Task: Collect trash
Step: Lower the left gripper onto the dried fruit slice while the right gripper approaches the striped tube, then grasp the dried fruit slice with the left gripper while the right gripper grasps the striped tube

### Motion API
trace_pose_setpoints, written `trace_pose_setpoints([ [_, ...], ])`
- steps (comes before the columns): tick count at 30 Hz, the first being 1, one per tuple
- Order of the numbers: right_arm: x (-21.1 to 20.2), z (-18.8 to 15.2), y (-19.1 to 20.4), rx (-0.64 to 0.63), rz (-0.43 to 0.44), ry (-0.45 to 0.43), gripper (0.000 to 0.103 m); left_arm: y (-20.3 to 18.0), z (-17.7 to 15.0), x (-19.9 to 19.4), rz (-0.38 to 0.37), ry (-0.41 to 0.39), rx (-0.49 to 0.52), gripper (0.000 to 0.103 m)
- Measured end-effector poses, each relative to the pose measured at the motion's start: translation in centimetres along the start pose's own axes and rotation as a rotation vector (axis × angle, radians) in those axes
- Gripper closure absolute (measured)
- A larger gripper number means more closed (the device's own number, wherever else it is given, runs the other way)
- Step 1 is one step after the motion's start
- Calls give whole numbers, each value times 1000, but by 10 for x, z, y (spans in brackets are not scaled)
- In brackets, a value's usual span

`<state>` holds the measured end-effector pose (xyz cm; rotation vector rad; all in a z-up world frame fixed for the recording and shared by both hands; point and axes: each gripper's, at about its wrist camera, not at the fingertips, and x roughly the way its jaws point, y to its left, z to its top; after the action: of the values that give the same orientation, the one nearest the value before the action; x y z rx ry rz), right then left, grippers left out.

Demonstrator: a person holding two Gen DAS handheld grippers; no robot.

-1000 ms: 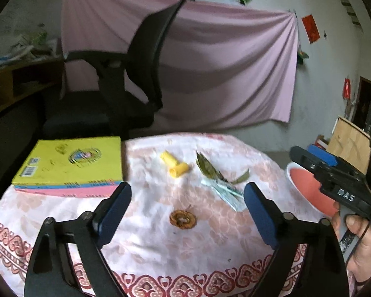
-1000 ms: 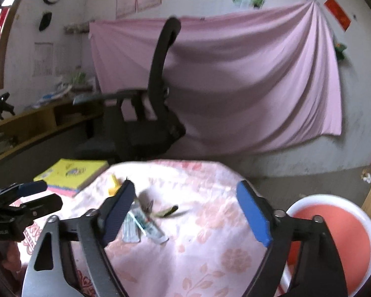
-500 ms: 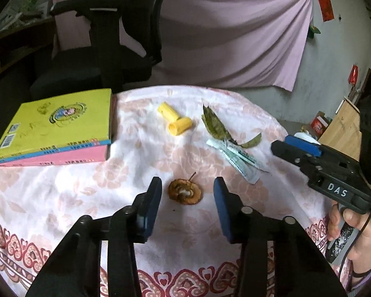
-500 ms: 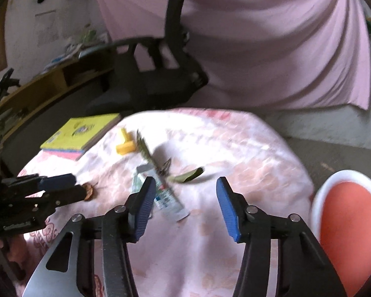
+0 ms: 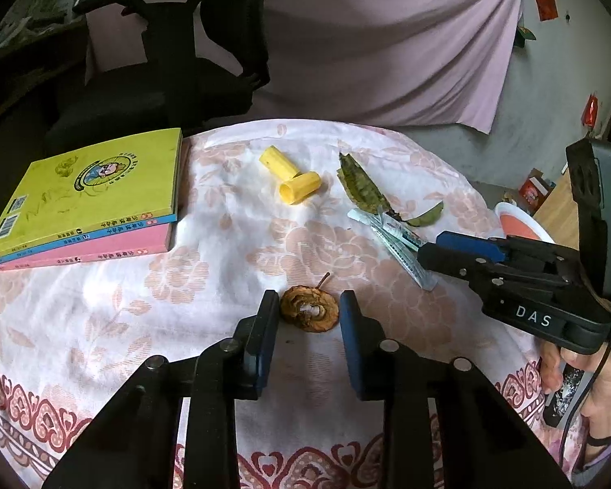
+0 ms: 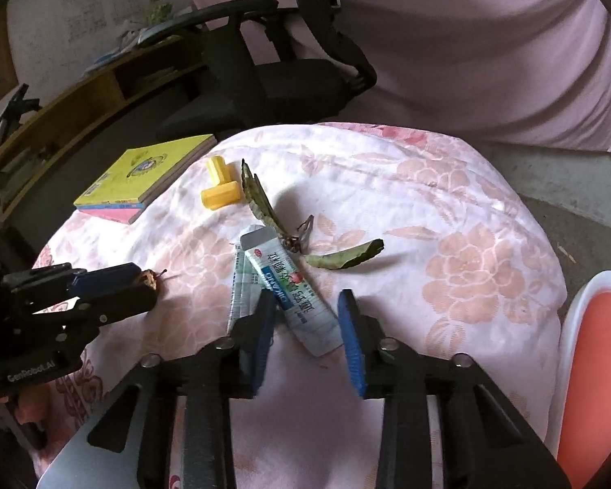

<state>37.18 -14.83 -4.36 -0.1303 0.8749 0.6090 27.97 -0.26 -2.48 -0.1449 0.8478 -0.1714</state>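
Left claw point(image 5: 307, 318): jaws closing, one on each side of the dried fruit slice point(image 5: 309, 313); a little gap shows on both sides, so not yet pinched.
Right claw point(image 6: 305, 318): jaws closing over the near end of the toothpaste tube point(image 6: 291, 289), which lies between them; no firm contact visible.
Where the trash lies: slice near the front of the desk point(image 5: 207, 285); tube mid-desk, partly over a second flat packet point(image 6: 240, 285); dry leaves point(image 6: 264, 208) touch the tube's far end; yellow caps point(image 5: 293, 179) lie further back.
Risk, slice: thin and brittle, it may crack or slip flat under the jaws if they meet above it.
Risk, cloth: soft tablecloth could bunch into either claw and drag the other bits.
Risk, tube: the angled tube may swivel out, or the packet beneath come up too.
Risk, claws: they work close together and could bump.
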Motion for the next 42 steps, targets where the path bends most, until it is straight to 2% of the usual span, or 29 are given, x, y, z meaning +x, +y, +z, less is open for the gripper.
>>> trace_pose_setpoints([
  [9,0,1,8,-31,14,-5,92,1,0,1,-16,-5,-13,77],
  [18,3,1,11,-35,-12,9,88,3,1,-1,-21,-5,-20,77],
  [19,4,2,12,-39,-12,11,81,3,1,-1,-24,-4,-22,77],
  [20,6,3,13,-43,-12,18,71,3,1,-1,-26,-4,-25,77],
  [21,8,3,13,-44,-18,29,69,4,1,-1,-28,-4,-28,77],
  [27,18,7,5,-2,20,56,70,5,2,-1,-36,-2,-39,77],
  [29,18,7,3,9,8,56,79,5,2,-1,-37,-3,-39,77],
  [33,16,4,4,8,0,53,81,6,2,-2,-44,-6,-42,78],
  [42,-6,-11,16,-14,-8,-2,84,15,0,-11,-88,-43,-89,78],
])
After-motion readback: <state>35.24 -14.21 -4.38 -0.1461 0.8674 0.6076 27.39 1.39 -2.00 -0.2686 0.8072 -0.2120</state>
